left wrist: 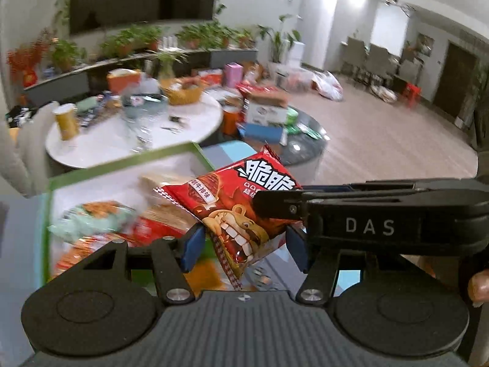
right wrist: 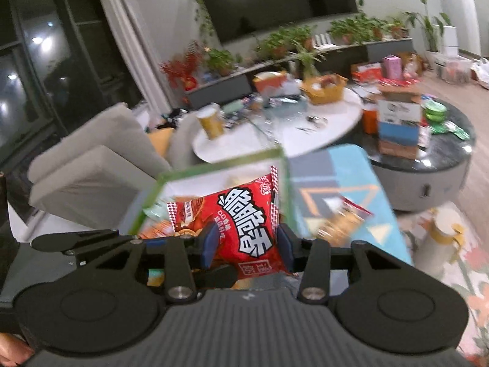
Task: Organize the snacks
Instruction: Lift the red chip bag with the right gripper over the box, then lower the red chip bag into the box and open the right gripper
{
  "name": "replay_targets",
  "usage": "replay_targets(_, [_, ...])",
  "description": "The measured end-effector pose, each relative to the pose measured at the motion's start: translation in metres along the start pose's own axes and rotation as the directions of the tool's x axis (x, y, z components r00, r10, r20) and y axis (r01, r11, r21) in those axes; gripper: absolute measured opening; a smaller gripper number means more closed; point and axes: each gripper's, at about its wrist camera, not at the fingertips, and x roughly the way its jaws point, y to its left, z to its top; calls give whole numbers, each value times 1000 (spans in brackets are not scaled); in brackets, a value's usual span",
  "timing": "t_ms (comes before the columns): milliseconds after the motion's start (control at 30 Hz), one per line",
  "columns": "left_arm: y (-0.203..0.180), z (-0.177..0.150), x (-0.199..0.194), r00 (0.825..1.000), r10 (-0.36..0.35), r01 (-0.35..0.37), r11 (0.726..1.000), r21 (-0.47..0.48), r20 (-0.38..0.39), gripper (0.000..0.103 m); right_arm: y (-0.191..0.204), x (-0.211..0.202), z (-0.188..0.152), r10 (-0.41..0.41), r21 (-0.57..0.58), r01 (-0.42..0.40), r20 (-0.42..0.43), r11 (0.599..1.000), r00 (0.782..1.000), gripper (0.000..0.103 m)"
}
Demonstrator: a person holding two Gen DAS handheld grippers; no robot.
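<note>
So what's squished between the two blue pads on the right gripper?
A red snack packet sits between the right gripper's blue pads, seen in the right wrist view. Behind it is the green-rimmed box of snacks.

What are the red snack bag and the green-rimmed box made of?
Red snack bag: looks like glossy printed plastic film; it crinkles, catches highlights and has serrated sealed ends. Green-rimmed box: probably cardboard or thin plastic with white inner walls and a green edge; motion blur leaves this open. Both the left hand-held gripper and the right hand-held gripper are shut on the bag.
</note>
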Motion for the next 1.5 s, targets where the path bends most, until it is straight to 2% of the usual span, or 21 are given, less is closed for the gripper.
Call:
replay_targets(333, [61,21,1,994,104,-103,994,-26,19,55,33,48,25,103,-3,-103,-3,995,995,33])
replay_targets(600, [94,32,33,992,125,-125,992,-28,-14,55,37,81,32,110,18,-109,-31,994,993,33])
replay_targets(1033, [117,39,78,989,126,-128,992,-19,-74,56,32,118,35,69,30,-67,-66,997,995,33])
replay_targets(1167, [128,34,86,977,200,-202,979,-21,-75,57,26,122,30,40,20,-39,-52,999,998,33])
replay_targets(1300, [140,28,81,978,186,-194,978,-82,-91,56,16,114,28,60,58,-58,-44,997,997,33])
replay_targets(1500, [136,24,64,978,193,-200,976,-87,-77,57,20,95,26,61,47,-59,-42,997,997,33])
